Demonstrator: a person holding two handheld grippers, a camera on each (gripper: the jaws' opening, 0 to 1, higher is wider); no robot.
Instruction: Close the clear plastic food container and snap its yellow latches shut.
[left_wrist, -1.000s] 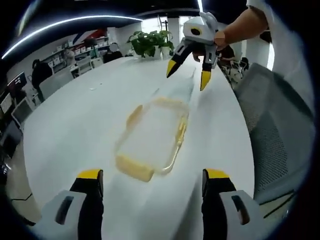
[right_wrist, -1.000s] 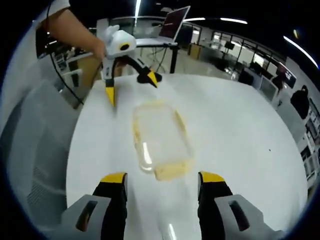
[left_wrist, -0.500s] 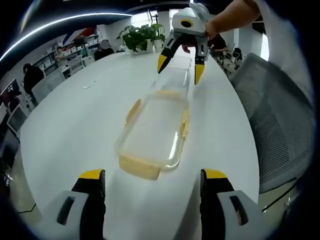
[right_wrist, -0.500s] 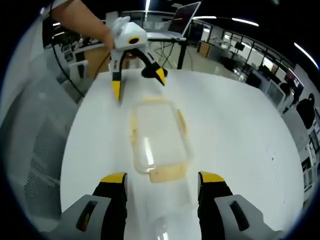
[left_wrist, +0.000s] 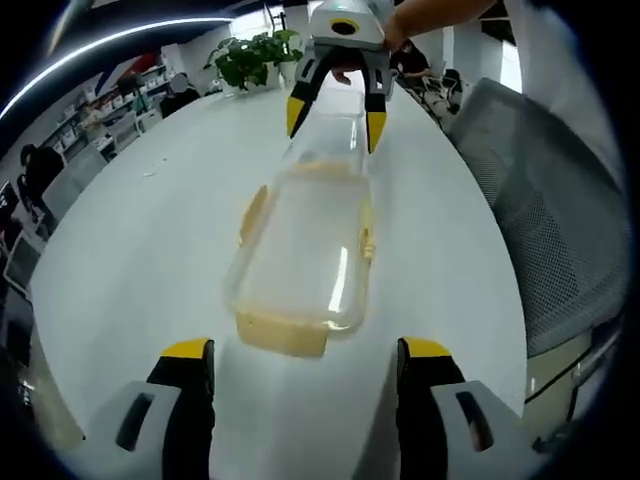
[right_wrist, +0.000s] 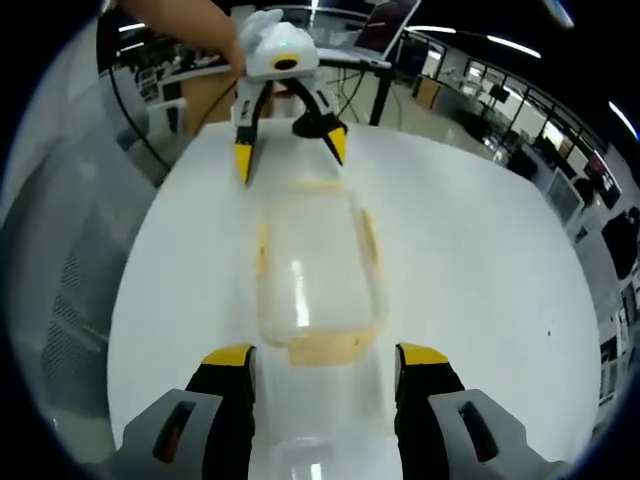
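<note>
The white surface (left_wrist: 150, 250) runs across the middle of the left gripper view, wide and glossy, and there it is again in the right gripper view (right_wrist: 480, 260). A grey mesh chair (left_wrist: 540, 230) sits at the right edge of the left gripper view. Dead centre lies the clear plastic food container (left_wrist: 305, 255), long and flat on the surface, and in the right gripper view it sits centre frame too (right_wrist: 315, 270), with a pale strip of light reflected on it. Its yellow latches (left_wrist: 283, 335) show at the near end in the left gripper view, with more yellow along both long sides. The left claw (left_wrist: 300, 355) rises from the bottom, jaws spread wide, the container's near end just ahead between the tips, not touching. At upper centre the right claw (left_wrist: 332, 105) hangs over the far end, jaws wide, a hand behind it. In the right gripper view it's mirrored: right claw (right_wrist: 325, 360) wide at the bottom, left claw (right_wrist: 290, 145) wide at upper centre. A potted plant (left_wrist: 250, 55) stands upper left in the left gripper view.
</note>
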